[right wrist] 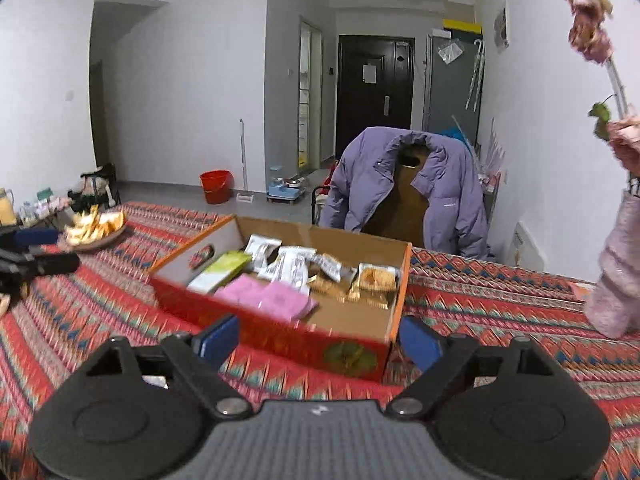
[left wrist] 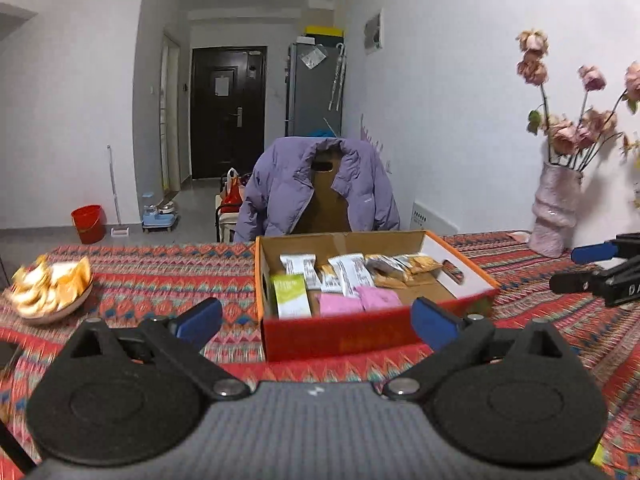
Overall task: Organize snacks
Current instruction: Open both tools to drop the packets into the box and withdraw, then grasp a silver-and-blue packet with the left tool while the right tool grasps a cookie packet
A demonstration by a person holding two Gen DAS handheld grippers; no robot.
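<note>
An open red cardboard box (left wrist: pixel 344 336) (right wrist: pixel 280 334) stands on the patterned tablecloth. It holds snack packets: a green-and-white pack (left wrist: pixel 291 295) (right wrist: pixel 221 271), pink packs (left wrist: pixel 360 300) (right wrist: pixel 266 298), white packets (left wrist: pixel 344 270) (right wrist: pixel 292 266) and golden cracker packs (left wrist: pixel 404 266) (right wrist: pixel 374 282). My left gripper (left wrist: pixel 318 322) is open and empty, just in front of the box's near wall. My right gripper (right wrist: pixel 320 340) is open and empty, in front of the box's near right corner. Each gripper shows at the edge of the other's view (left wrist: pixel 600 268) (right wrist: pixel 36 258).
A bowl of orange peels (left wrist: pixel 50 288) (right wrist: pixel 96 228) sits at the table's left. A pink vase with dried roses (left wrist: pixel 556 208) (right wrist: pixel 618 272) stands at the right. A chair with a purple jacket (left wrist: pixel 320 188) (right wrist: pixel 404 184) is behind the table.
</note>
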